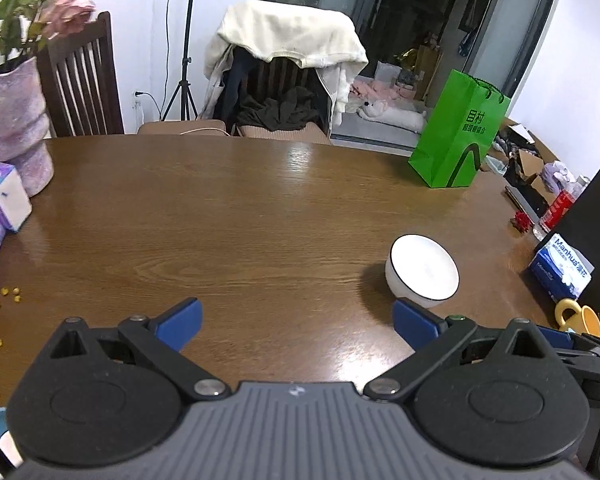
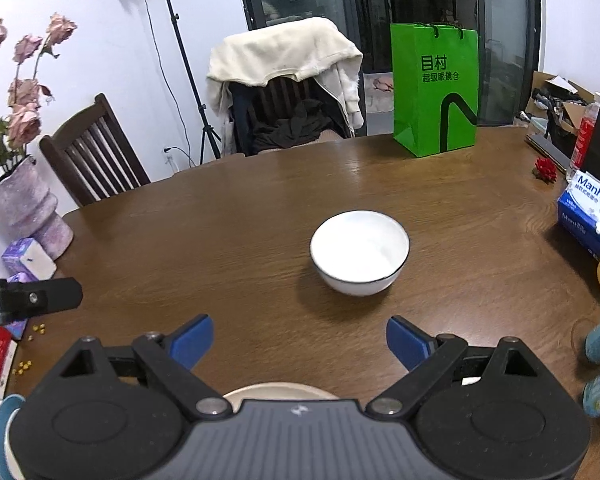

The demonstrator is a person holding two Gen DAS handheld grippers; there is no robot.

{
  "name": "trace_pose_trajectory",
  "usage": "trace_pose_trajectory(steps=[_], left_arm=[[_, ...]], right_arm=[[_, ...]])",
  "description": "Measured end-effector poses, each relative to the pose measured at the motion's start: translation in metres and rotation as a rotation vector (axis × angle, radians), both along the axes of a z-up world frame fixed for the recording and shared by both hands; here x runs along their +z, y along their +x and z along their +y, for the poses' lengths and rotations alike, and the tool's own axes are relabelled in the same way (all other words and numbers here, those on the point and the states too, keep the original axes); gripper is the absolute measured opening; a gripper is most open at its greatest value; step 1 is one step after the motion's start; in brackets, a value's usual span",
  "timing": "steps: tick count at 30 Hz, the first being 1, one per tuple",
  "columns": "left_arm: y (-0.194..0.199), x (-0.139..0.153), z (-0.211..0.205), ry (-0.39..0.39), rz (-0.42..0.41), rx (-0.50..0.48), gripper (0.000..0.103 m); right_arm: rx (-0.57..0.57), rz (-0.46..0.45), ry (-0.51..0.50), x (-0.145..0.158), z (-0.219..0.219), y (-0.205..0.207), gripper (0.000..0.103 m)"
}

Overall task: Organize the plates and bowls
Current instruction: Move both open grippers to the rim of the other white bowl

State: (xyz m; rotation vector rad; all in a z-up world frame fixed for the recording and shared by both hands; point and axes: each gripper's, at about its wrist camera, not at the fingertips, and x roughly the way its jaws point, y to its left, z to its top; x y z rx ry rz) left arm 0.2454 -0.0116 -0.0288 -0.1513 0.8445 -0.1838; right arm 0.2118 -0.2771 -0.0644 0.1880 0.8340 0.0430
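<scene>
A round white bowl [image 2: 360, 252] with a thin dark rim stands upright on the brown wood-grain surface [image 2: 240, 232], and everything else is placed around this bowl. The right claw [image 2: 299, 340] hovers just in front of it, its blue pads spread apart and holding nothing. The left claw [image 1: 297, 322] is to the left of the bowl, also spread and empty. Behind the bowl stands a glossy green paper bag [image 2: 436, 88] (with printed characters). A pale plate [image 2: 280, 392] edge shows under the right claw.
</scene>
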Motion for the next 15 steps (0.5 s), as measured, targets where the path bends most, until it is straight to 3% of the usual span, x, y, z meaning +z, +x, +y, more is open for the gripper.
trace_pose_trajectory(steps=[15], left_arm=[[0.066,-0.029,-0.077,0.017,0.066,-0.007,0.103]], right_arm=[[-0.029,0.073,-0.016,-0.041,-0.072,0.065,0.093]])
